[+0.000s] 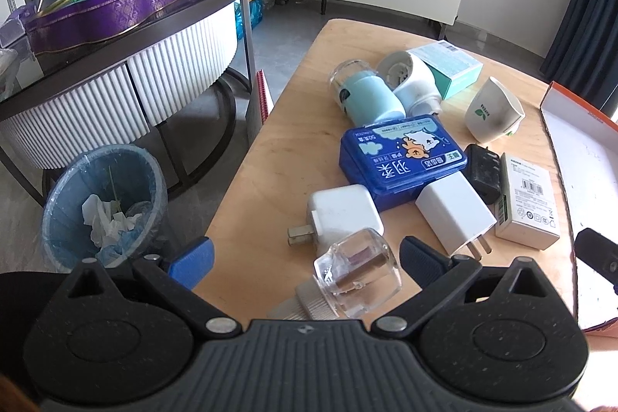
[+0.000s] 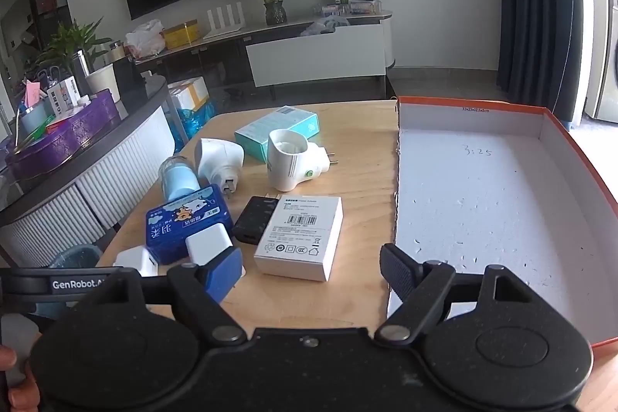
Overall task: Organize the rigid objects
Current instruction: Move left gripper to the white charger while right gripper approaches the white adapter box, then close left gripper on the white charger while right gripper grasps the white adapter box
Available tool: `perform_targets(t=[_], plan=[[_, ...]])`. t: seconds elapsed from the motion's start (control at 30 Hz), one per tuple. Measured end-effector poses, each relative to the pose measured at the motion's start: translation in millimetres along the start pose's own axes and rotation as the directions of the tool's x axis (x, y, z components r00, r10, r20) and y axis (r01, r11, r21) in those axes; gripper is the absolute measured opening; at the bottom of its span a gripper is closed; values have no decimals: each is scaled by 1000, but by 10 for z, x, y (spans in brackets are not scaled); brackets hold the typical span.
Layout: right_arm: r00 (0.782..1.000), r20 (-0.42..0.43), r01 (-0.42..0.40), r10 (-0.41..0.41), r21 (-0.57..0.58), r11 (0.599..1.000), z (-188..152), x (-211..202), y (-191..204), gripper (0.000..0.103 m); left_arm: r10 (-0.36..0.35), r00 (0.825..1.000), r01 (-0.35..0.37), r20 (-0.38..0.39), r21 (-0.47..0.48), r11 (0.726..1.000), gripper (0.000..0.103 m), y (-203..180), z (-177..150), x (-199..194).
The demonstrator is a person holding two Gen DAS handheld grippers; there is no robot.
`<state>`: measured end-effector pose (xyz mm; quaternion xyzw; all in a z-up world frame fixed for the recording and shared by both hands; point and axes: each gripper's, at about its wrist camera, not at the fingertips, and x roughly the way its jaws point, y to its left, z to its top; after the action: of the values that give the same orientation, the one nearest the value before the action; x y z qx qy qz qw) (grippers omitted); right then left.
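A wooden table (image 1: 293, 126) holds a cluster of items: a blue box (image 1: 401, 161) (image 2: 189, 226), white chargers (image 1: 340, 215) (image 1: 455, 215), a black adapter (image 1: 483, 172) (image 2: 257, 219), a white carton (image 1: 527, 207) (image 2: 301, 238), a pale blue bottle (image 1: 367, 95), white plug-in units (image 1: 409, 76) (image 2: 293, 165) and a teal box (image 1: 452, 64). My left gripper (image 1: 305, 259) is open around a clear-capped item (image 1: 359, 273) lying between its fingers. My right gripper (image 2: 311, 269) is open and empty above the table edge, left of an orange-rimmed white box lid (image 2: 483, 203).
A waste bin (image 1: 104, 203) stands on the floor left of the table. A dark round side table (image 1: 116, 37) with a purple tin (image 1: 112, 6) is further left. A TV cabinet (image 2: 316, 56) lines the far wall.
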<state>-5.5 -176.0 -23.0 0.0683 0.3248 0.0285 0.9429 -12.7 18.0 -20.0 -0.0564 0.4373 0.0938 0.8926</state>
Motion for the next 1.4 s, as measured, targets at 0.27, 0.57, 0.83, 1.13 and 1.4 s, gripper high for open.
perform_targets(t=[0.27, 0.57, 0.83, 1.13, 1.4], plan=[[1000, -16, -12, 12, 1, 1000, 5, 1, -6, 92, -2, 1000, 2, -10, -13, 1000, 103, 22, -1, 28], [999, -31, -18, 18, -5, 1000, 1, 34, -6, 92, -8, 1000, 8, -15, -19, 1000, 103, 6, 9, 53], [1000, -13, -25, 25, -8, 1000, -11, 54, -2, 92, -14, 1000, 14, -9, -24, 1000, 103, -19, 8, 46], [999, 9, -34, 34, -4, 999, -13, 73, -11, 92, -8, 1000, 7, -16, -35, 999, 103, -18, 24, 119], [1000, -8, -16, 16, -5, 1000, -8, 128, -22, 92, -20, 1000, 20, -7, 19, 1000, 96, 27, 22, 297]])
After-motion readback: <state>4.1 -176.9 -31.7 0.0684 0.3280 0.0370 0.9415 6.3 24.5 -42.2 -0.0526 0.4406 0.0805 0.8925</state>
